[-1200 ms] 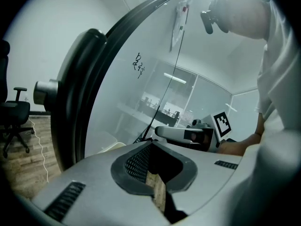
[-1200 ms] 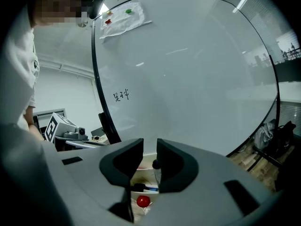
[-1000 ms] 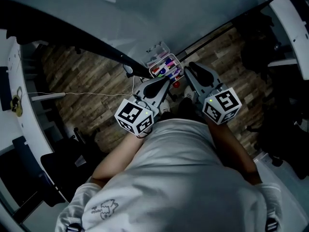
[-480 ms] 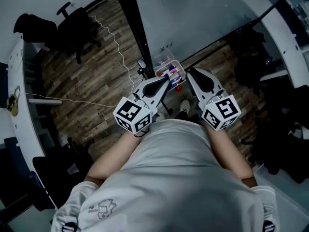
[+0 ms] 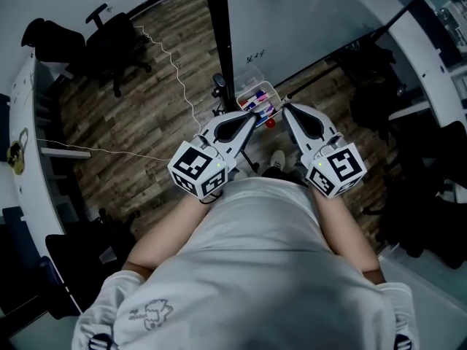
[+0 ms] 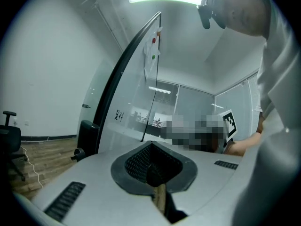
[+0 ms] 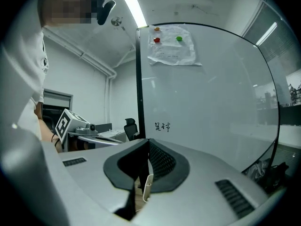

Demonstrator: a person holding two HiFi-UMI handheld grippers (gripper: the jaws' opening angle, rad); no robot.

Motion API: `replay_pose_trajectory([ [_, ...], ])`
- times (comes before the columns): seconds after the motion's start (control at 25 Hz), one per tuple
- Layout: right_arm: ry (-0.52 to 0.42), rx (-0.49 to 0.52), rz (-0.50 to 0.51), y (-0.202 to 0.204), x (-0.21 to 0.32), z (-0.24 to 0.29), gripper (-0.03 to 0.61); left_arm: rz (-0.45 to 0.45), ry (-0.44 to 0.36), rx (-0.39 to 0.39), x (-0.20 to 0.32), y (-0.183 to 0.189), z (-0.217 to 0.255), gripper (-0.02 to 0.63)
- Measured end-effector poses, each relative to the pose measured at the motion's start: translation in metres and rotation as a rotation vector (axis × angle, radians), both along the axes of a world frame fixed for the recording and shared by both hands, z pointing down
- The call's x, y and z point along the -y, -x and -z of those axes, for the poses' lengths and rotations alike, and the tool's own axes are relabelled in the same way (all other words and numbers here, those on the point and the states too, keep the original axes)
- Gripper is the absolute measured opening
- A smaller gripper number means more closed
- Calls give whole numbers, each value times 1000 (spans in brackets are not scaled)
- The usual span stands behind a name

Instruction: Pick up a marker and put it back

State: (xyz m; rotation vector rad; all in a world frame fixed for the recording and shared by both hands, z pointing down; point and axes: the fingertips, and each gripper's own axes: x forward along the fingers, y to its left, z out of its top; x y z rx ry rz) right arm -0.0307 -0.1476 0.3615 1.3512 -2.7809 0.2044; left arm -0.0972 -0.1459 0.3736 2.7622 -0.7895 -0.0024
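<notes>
In the head view a clear tray (image 5: pixel 258 99) of several coloured markers sits at the foot of the whiteboard (image 5: pixel 306 20). A red cap or knob (image 5: pixel 269 122) shows just below it. My left gripper (image 5: pixel 252 119) points at the tray from below left, its jaws shut and empty. Beside it my right gripper (image 5: pixel 286 109) is also shut and empty, just right of the tray. The left gripper view shows its closed jaws (image 6: pixel 151 146) and the whiteboard (image 6: pixel 136 93) edge-on. Past the right gripper's closed jaws (image 7: pixel 146 143), the right gripper view faces the whiteboard (image 7: pixel 207 102); no marker shows in either.
The whiteboard's black post (image 5: pixel 217 28) stands just left of the tray. A black office chair (image 5: pixel 109 39) and a white cable (image 5: pixel 166 57) lie on the wood floor at the left. A white desk (image 5: pixel 22 144) edges the left side. A paper (image 7: pixel 171 46) hangs under magnets.
The head view has swung, so the whiteboard post now stands upright in frame and more floor shows. Both grippers stay shut, side by side below the tray.
</notes>
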Motion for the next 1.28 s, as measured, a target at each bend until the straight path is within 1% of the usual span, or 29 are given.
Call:
replay_pose_trajectory([
  [0.16, -15, 1, 17, -6, -12, 6, 12, 3, -7, 2, -15, -2, 1, 5],
  [0.36, -15, 15, 59, -21, -24, 13, 12, 58, -33, 19, -33, -5, 11, 5],
  [0.44, -17, 11, 81, -30, -32, 11, 11, 87, -35, 27, -41, -12, 12, 5],
  [0.56, 6, 20, 108, -40, -49, 6, 11, 126, -25, 26, -57, -24, 10, 5],
  [0.72, 38, 26, 149, -51, -84, -5, 11, 157, 10, 20, -98, -45, -6, 5],
  [0.92, 58, 26, 183, -81, -134, -14, 11, 163, 34, 26, -146, -82, -18, 5],
  [1.08, 86, 35, 184, -97, -165, -18, 11, 176, 43, 13, -176, -97, -20, 5],
  [1.28, 87, 39, 191, -109, -190, -16, 11, 188, 40, 8, -201, -108, -19, 5],
])
